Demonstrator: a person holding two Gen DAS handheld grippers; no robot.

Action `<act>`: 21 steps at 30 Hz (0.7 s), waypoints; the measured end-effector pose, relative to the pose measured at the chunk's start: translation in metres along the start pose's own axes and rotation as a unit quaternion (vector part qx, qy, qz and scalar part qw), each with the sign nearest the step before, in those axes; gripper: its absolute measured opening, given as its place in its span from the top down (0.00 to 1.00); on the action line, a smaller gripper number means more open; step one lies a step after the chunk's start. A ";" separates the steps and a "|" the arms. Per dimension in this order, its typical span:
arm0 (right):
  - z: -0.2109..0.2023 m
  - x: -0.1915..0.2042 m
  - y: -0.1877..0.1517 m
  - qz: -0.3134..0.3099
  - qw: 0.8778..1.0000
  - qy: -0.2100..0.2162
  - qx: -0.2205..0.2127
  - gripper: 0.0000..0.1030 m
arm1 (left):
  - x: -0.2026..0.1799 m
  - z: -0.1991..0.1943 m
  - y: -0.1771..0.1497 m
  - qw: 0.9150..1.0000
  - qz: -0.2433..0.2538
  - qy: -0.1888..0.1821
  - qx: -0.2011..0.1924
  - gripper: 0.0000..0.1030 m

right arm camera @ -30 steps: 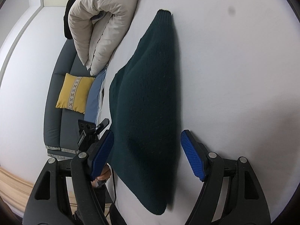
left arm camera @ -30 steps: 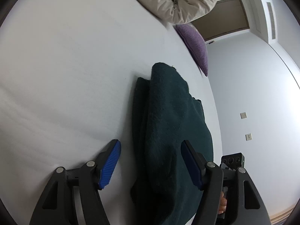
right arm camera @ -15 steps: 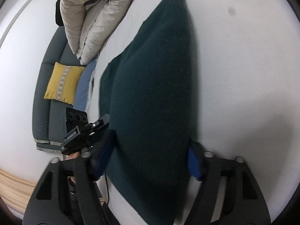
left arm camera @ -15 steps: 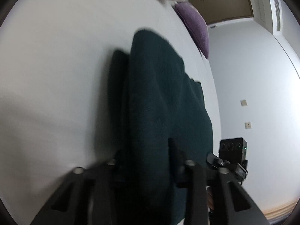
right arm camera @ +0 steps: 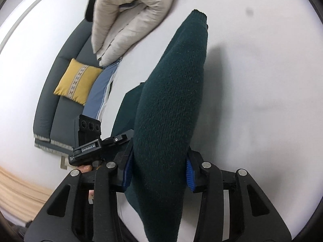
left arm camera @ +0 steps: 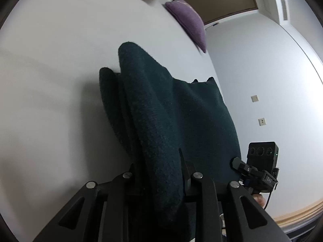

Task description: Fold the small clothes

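A dark green knitted garment (left arm camera: 161,117) lies folded lengthwise on the white surface (left arm camera: 50,100), its near end raised. My left gripper (left arm camera: 159,173) is closing on that near end, and the cloth bunches thickly between its fingers. In the right wrist view the same dark green garment (right arm camera: 171,104) rises from the surface toward the camera. My right gripper (right arm camera: 158,168) is closing on its other near corner, and the blue pads (right arm camera: 189,171) press into the knit on both sides. Each gripper shows at the edge of the other's view.
A beige padded jacket (right arm camera: 129,18) lies at the far end of the surface. A purple cushion (left arm camera: 189,22) sits by the far edge. Beyond the edge stand a grey sofa (right arm camera: 52,104) with a yellow cushion (right arm camera: 77,81) and a blue cloth (right arm camera: 99,94).
Both grippers went from open astride the flat garment to closed on its near edge. They then lifted it, so the near end now hangs raised off the surface.
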State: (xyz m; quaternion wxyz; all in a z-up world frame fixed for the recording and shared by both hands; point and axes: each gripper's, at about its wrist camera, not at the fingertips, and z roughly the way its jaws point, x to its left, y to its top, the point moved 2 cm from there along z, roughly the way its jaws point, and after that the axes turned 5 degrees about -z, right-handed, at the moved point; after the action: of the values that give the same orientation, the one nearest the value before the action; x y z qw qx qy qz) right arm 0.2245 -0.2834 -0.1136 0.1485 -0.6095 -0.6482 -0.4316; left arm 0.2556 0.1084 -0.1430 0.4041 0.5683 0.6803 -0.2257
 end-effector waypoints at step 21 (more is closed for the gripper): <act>-0.074 -0.055 -0.203 0.076 0.996 0.014 -0.038 0.61 | 0.016 0.005 -0.137 0.999 0.003 0.016 0.039 0.72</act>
State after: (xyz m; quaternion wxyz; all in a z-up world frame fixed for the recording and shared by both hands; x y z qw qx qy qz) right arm 0.0254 -0.3515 -0.1868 0.1672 -0.6560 -0.5809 -0.4519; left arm 0.1254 0.0793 -0.1793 0.3713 0.5890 0.6758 -0.2417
